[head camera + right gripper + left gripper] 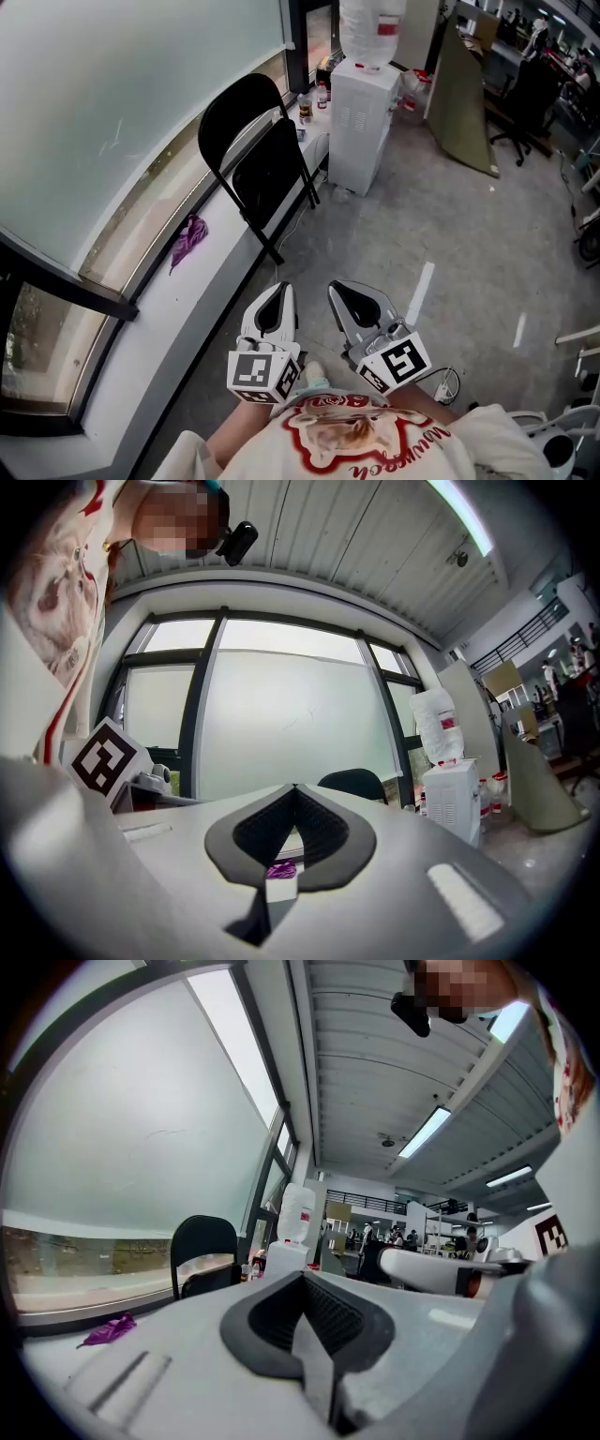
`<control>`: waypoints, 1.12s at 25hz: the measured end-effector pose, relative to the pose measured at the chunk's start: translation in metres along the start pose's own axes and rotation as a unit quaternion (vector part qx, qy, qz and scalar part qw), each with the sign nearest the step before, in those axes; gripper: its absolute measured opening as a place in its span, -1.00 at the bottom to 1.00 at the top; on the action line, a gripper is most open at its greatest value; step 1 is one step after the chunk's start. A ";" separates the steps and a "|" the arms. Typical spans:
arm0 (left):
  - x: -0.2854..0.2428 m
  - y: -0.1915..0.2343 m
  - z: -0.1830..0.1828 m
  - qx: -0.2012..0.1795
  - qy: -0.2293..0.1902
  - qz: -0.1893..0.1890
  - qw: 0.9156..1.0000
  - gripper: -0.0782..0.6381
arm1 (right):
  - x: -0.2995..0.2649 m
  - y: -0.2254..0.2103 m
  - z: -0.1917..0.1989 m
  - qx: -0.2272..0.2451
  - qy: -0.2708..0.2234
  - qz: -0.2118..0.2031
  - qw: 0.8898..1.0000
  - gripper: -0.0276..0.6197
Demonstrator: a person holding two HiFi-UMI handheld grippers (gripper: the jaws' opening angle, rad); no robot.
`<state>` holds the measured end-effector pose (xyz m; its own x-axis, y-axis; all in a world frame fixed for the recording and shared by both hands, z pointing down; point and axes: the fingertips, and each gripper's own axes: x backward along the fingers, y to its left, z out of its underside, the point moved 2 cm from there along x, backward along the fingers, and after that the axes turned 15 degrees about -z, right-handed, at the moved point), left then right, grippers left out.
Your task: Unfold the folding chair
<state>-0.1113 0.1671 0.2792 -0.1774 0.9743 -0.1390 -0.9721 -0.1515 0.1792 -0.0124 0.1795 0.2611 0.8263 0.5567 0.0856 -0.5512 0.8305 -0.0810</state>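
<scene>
The black folding chair (pixel 258 155) stands folded flat and leans against the white window ledge (pixel 202 281), a good way ahead of both grippers. It also shows small in the left gripper view as the chair (pixel 204 1251), and its back peeks over the jaws in the right gripper view as the chair (pixel 352 782). My left gripper (pixel 280 289) and right gripper (pixel 337 289) are held side by side close to my body, above the floor. Each has its jaws together with nothing between them. The same shows up close on the left gripper (pixel 302 1275) and the right gripper (pixel 294 787).
A white water dispenser (pixel 361 117) with a bottle on top stands just right of the chair. A purple cloth (pixel 187 239) lies on the ledge. Small bottles (pixel 307 105) stand behind the chair. A leaning board (pixel 461 103) and an office chair (pixel 525 103) are at the far right.
</scene>
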 end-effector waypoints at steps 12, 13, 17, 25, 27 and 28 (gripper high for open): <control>-0.021 0.022 -0.006 0.009 -0.003 0.013 1.000 -0.78 | -0.033 -0.002 0.003 0.010 0.013 0.002 1.000 -0.84; -0.019 0.022 -0.007 0.009 -0.005 0.013 1.000 -0.78 | -0.032 -0.001 0.003 0.011 0.013 0.003 1.000 -0.84; -0.016 0.025 -0.008 0.009 -0.008 0.011 1.000 -0.78 | -0.032 0.001 0.003 0.012 0.015 0.003 1.000 -0.84; -0.015 0.030 -0.008 0.009 -0.005 0.003 1.000 -0.78 | -0.036 -0.002 0.001 0.003 0.012 -0.001 1.000 -0.84; -0.017 0.034 -0.009 0.009 -0.008 -0.002 1.000 -0.78 | -0.039 -0.003 0.001 0.002 0.010 -0.006 1.000 -0.84; -0.018 0.035 -0.010 0.010 -0.009 -0.005 1.000 -0.78 | -0.041 -0.004 0.001 0.003 0.010 -0.010 1.000 -0.84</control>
<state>-0.1442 0.1429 0.2783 -0.1657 0.9784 -0.1236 -0.9705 -0.1395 0.1969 -0.0447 0.1532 0.2593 0.8389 0.5401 0.0676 -0.5356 0.8412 -0.0744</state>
